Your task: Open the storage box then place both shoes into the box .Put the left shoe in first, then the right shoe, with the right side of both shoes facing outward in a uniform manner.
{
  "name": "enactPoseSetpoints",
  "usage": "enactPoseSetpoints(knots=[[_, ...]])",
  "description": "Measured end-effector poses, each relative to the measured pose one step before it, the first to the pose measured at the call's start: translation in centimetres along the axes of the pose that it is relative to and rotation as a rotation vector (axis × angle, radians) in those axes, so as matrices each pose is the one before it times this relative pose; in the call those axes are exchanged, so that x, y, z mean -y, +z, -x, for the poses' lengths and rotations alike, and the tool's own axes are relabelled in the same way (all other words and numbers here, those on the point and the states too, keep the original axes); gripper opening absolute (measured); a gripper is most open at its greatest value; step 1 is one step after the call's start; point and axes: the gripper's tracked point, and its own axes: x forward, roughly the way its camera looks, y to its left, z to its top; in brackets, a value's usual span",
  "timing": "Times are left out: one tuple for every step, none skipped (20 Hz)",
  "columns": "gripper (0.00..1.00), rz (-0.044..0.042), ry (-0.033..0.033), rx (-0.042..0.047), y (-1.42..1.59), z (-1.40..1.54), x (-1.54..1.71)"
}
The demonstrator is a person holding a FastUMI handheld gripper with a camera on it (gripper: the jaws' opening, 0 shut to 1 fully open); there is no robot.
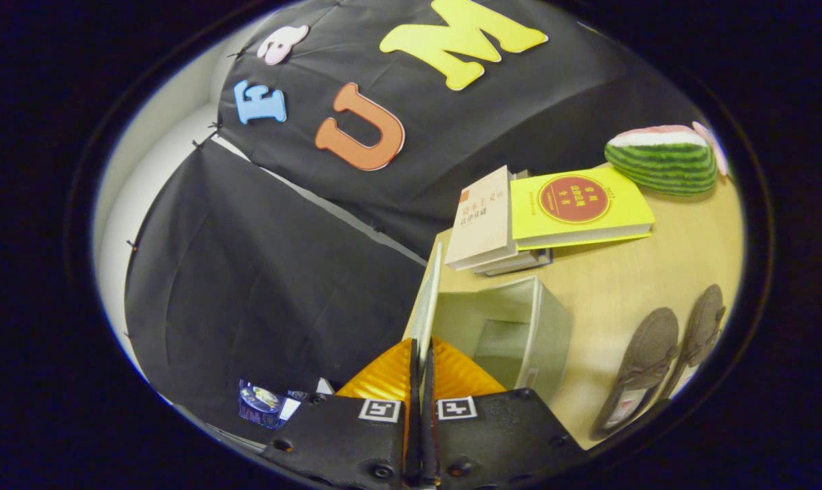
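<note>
Black cloth wall (282, 272) beyond and left of the tongs; pale wooden table (615, 286) ahead and to the right. On that table, just ahead and right of the fingertips: grey storage box (550, 333), mouth open, nothing visible inside. Lid (428, 299) upright at the box's left edge, seen edge-on, running straight down into the tongs (422, 348). Fingers drawn almost together, nothing but the thin lid edge between them, seemingly pinched from both sides. Beyond the box: stack of books (520, 224), yellow one on top. Right of the box and apart from it: two dark shoes (646, 367) side by side, touching or nearly so. Farthest off, beyond the books: watermelon-slice cushion (663, 163).

Step in hand, by the look of it: finishing the opening.
- Swing the lid back past upright, far enough to stay put after release.
- Hold the pinch light and follow the hinge's arc rather than tugging, to avoid sliding or tipping the box.
- Let go only with the lid at rest.
- Then reach right for the left shoe first.

Hard to make out:
- Left shoe versus right: impossible to tell from this angle.
- Near ends of both shoes cut off.
- Hinge and lower edge of the lid hidden behind the fingers.
- Box floor partly masked by the near wall.
- Orange ribbed piece (384, 381) just behind the fingers: part of the rig or a separate thing, unclear.
- Small blue packet (265, 403) low and left of the tongs, half hidden, nature unknown.
</note>
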Motion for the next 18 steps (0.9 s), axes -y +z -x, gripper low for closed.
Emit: enactPoseSetpoints(knots=[[0.08,0.00098,0.00209,-0.00605,-0.237,-0.277,-0.587],[0.08,-0.00488,-0.00269,0.00377,0.023,-0.350,-0.684],[0.09,-0.00186,-0.00067,-0.00099,-0.111,-0.276,-0.838],[0.09,-0.00452,0.00298,-0.00223,-0.170,-0.378,-0.857],[0.09,0.00156,0.01162,0.00128,-0.106,-0.378,-1.155],[0.09,0.00426,0.00821,-0.00136,0.032,-0.424,-0.948],[0.09,0.00107,0.00932,0.00253,0.029,-0.293,-0.923],[0.09,-0.00808,0.00836,0.01122,0.173,-0.432,-0.874],[0.10,-0.00696,0.00587,0.00302,-0.097,-0.592,-0.846],[0.10,-0.00450,0.00893,-0.00051,-0.267,-0.681,-0.780],[0.10,-0.00157,0.01122,0.00581,-0.268,-0.659,-0.930],[0.10,0.00252,0.00783,0.00585,-0.195,-0.760,-0.888],[0.11,0.01124,0.01162,0.01301,-0.217,-0.814,-0.849],[0.12,0.03919,0.00660,-0.01088,-0.589,-0.891,-0.839],[0.14,0.04038,0.01023,-0.01334,-0.813,-0.543,-0.461],[0.15,0.03176,0.01492,-0.01260,-0.700,-0.676,-0.851],[0.21,0.02168,0.01472,-0.00537,-0.580,-0.656,-0.786],[0.26,0.00809,0.01326,-0.00359,-0.485,-0.588,-0.697]])
